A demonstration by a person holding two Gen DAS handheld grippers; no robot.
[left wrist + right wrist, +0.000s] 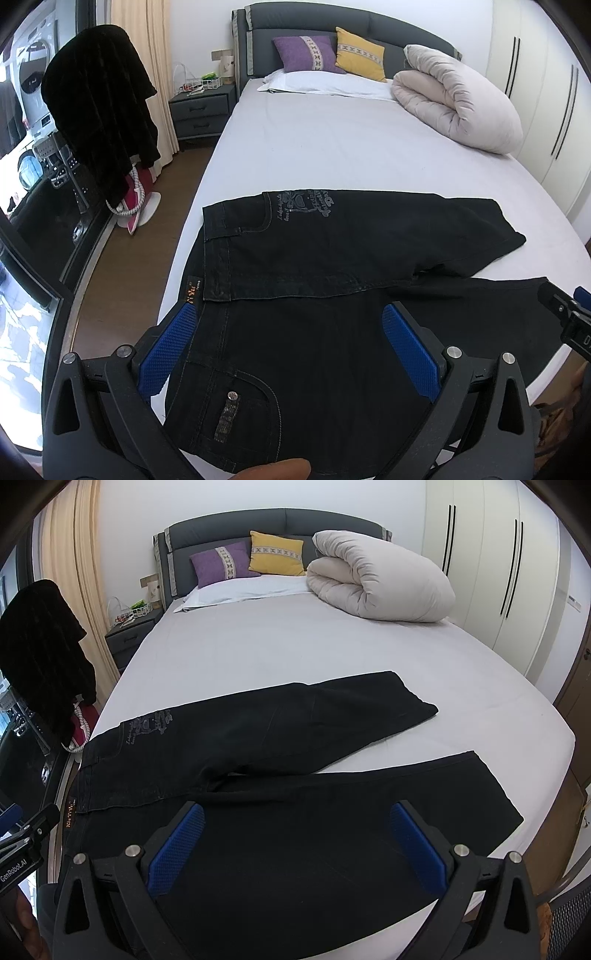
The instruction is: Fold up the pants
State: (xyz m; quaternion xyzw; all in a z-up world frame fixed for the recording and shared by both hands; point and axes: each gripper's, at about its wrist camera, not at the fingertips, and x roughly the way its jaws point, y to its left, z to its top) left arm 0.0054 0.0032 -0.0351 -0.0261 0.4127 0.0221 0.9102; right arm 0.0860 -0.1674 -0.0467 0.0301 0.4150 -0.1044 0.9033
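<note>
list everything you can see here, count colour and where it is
pants: 1, black, spread flat on near end of bed, legs apart
bed: 1, white sheet, grey headboard
cushions: 2, purple and yellow, against headboard
pillow: 1, white, below cushions
duvet: 1, cream, rolled beside cushions
nightstand: 1, grey, beside bed
dark garment: 1, black, hanging by curtain
wardrobe: 1, white, along far wall
left gripper: jaws open above waistband
right gripper: jaws open above near leg

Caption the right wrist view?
Open blue-padded right gripper hovers over black denim pants spread on a white-sheeted bed.
</note>
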